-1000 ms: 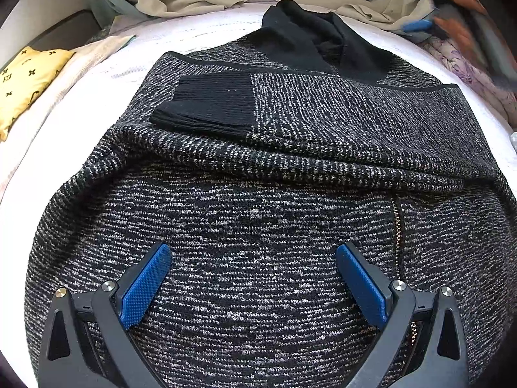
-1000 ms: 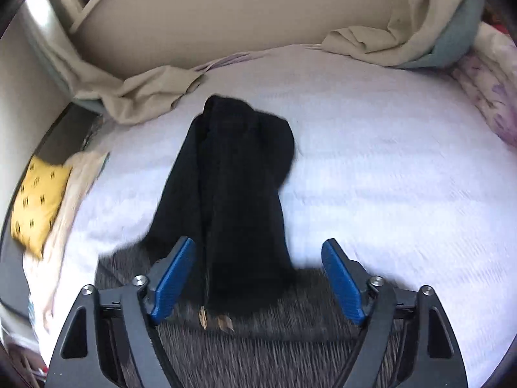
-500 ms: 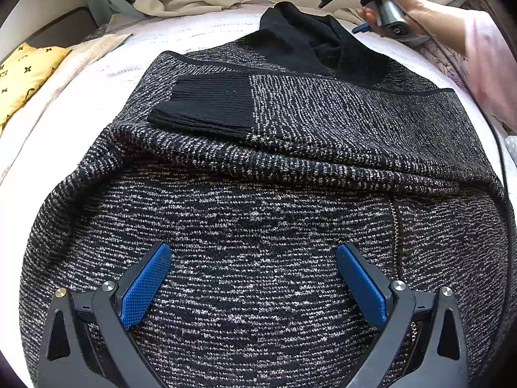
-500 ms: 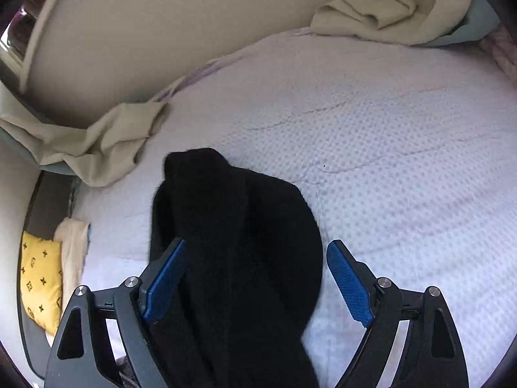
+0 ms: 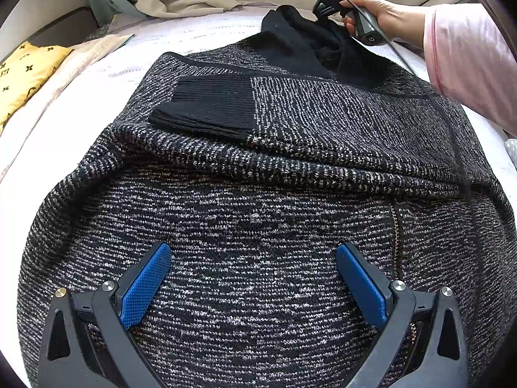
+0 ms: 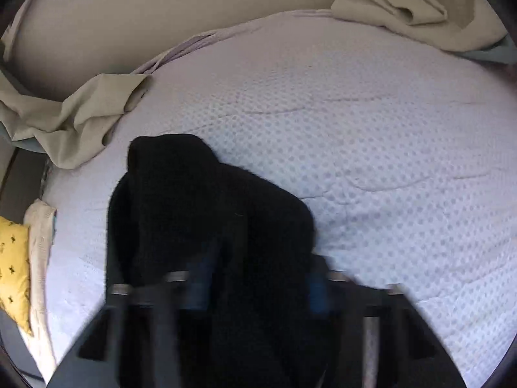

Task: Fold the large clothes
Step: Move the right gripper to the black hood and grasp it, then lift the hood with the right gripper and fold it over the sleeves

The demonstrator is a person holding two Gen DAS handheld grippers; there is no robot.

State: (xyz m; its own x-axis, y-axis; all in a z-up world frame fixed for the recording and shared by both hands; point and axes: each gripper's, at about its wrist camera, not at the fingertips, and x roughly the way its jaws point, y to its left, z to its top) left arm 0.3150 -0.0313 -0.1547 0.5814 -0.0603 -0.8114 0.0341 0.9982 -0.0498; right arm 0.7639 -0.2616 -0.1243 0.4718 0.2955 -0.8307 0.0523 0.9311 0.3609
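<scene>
A black-and-grey knit sweater [image 5: 258, 168] lies spread on the bed, one sleeve with a black cuff [image 5: 210, 110] folded across its chest. Its black hood [image 5: 300, 45] lies at the far end. My left gripper [image 5: 253, 278] hovers open over the sweater's lower body, with nothing between its blue pads [image 5: 145, 287]. In the right wrist view my right gripper [image 6: 258, 283] is blurred; its jaws are closing on the black hood [image 6: 200, 207], which fills the gap between them. The left wrist view shows a hand [image 5: 378, 9] holding that right gripper [image 5: 324, 16] at the hood.
The sweater rests on a white quilted bed cover [image 6: 371, 148]. A yellow patterned cushion [image 5: 22, 74] lies at the left edge beside a cream cloth [image 5: 90, 55]. Beige sheets [image 6: 74, 113] are bunched along the far side. A pink sleeve [image 5: 468, 61] reaches in from the right.
The right gripper came down onto the hood and its wide-open jaws have drawn together around the black fabric. The left gripper has stayed still and open.
</scene>
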